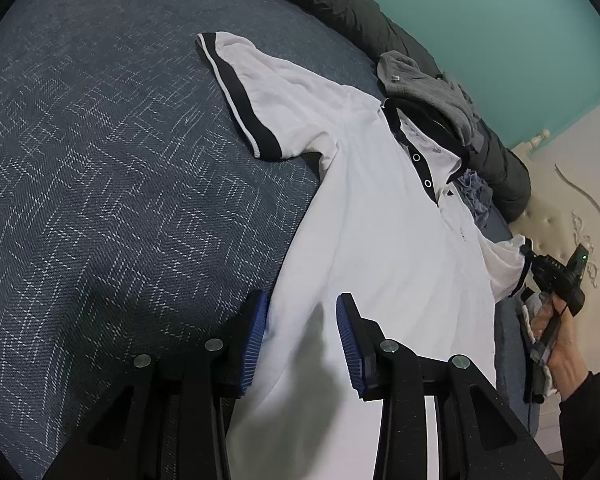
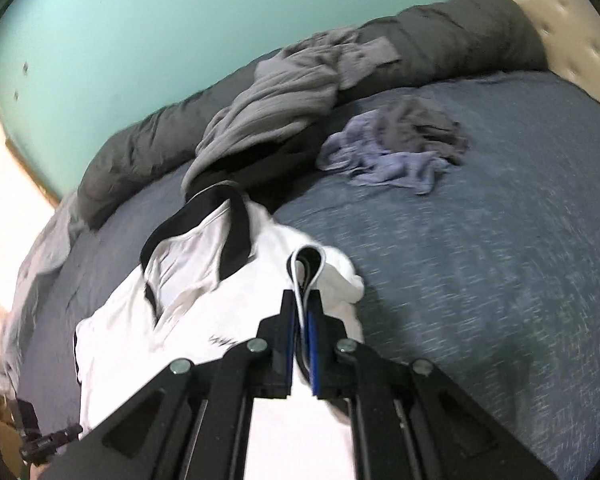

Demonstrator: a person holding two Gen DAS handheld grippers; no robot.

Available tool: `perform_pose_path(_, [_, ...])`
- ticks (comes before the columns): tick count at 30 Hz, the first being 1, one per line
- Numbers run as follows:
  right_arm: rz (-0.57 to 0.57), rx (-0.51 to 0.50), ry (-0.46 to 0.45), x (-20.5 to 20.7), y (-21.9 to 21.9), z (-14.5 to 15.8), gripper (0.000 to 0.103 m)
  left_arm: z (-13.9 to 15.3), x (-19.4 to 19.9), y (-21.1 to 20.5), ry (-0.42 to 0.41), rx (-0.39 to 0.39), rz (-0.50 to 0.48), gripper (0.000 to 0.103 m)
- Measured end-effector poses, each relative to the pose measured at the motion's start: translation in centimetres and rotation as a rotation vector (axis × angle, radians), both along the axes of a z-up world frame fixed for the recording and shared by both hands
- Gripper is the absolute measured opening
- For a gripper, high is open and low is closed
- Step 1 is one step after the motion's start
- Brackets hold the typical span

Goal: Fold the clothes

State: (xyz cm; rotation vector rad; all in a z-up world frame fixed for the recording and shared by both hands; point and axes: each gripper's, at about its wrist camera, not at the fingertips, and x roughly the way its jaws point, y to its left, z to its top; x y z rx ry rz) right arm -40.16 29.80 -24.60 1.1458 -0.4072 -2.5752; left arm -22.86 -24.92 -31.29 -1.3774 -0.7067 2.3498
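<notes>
A white polo shirt (image 1: 380, 240) with black collar and black sleeve bands lies spread on the dark blue bedspread (image 1: 100, 200). My left gripper (image 1: 303, 299) hovers over the shirt's lower side edge. Its blue pads (image 1: 350, 344) stand apart, with fabric lying flat beneath them and not pinched. My right gripper (image 2: 302, 294) is shut on the shirt's sleeve cuff (image 2: 308, 258), which loops up out of the jaws, lifted off the bed. In the left wrist view a hand (image 1: 560, 344) holds that right gripper (image 1: 530, 258) at the far sleeve (image 1: 504, 268).
A pile of grey clothes (image 2: 268, 100) lies past the collar, and a crumpled lavender garment (image 2: 388, 160) to its right. A rolled dark grey duvet (image 2: 440, 40) runs along the teal wall (image 2: 180, 20). A cream padded headboard (image 1: 560, 208) borders the bed.
</notes>
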Motion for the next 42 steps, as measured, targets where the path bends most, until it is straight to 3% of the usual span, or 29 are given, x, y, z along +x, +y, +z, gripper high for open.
perform_pose_path(9, [0.050, 0.170, -0.039, 0.1, -7.9, -1.4, 0.005, 0.1, -0.2, 0.2, 0.000, -0.003, -0.010, 0.041])
perform_pose_path(17, [0.098, 0.122, -0.102, 0.1, -10.5, -2.7, 0.010, 0.1, -0.1, -0.1, -0.006, 0.014, -0.011, 0.041])
perform_pose_path(19, [0.111, 0.057, -0.089, 0.5, -10.1, -2.1, 0.017, 0.1, -0.1, -0.2, -0.007, 0.017, -0.011, 0.041])
perform_pose_path(22, [0.095, -0.038, -0.083, 0.9, -8.7, -1.2, 0.045, 0.1, 0.0, -0.2, -0.007, 0.018, -0.010, 0.041])
perform_pose_path(29, [0.028, -0.032, -0.003, 2.6, -4.4, 0.8, 0.045, 0.1, 0.1, -0.3, -0.009, 0.021, -0.010, 0.041])
perform_pose_path(34, [-0.020, -0.012, -0.074, 2.5, -1.7, -1.8, 0.045, 0.1, 0.1, -0.2, -0.009, 0.018, -0.012, 0.041])
perform_pose_path(39, [-0.048, -0.067, -0.152, 2.1, -0.6, -4.6, 0.045, 0.1, 0.0, -0.1, -0.009, 0.013, -0.014, 0.042])
perform_pose_path(42, [-0.022, -0.002, -0.178, 2.1, -1.5, -5.6, 0.045, 0.1, -0.1, -0.1, -0.008, 0.010, -0.019, 0.042])
